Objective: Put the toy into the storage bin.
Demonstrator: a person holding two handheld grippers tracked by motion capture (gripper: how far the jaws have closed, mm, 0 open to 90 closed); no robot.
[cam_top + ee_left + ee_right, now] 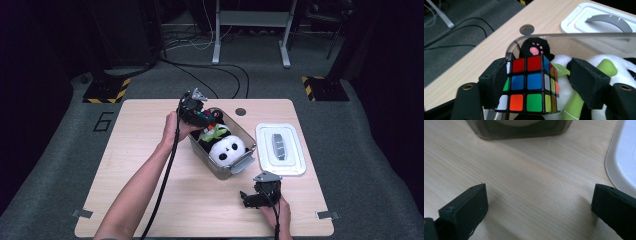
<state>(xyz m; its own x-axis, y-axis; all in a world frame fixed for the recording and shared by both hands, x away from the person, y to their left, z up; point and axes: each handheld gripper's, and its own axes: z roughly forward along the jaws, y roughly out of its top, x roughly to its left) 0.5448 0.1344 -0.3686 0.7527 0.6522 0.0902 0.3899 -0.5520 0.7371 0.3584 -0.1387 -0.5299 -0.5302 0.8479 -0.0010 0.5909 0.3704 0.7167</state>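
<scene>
Left gripper (537,82): held over the far end of the clear bin (216,167), its fingers (495,82) standing on either side of the puzzle cube (530,83).
Cube and fingers: in the left gripper view the left finger lies against the cube's side; the right finger stands just off it with a gap showing, so the fingers are spread and do not pinch the cube.
Cube's place: inside the bin's rim, above the panda plush (227,148) and beside its green stalk (584,96); what the cube rests on is hidden.
Right gripper (246,199): low over the bare bench (150,200) in front of the bin, fingers (467,208) spread wide with nothing between them.
Lid (281,149): flat on the bench, just right of the bin.
</scene>
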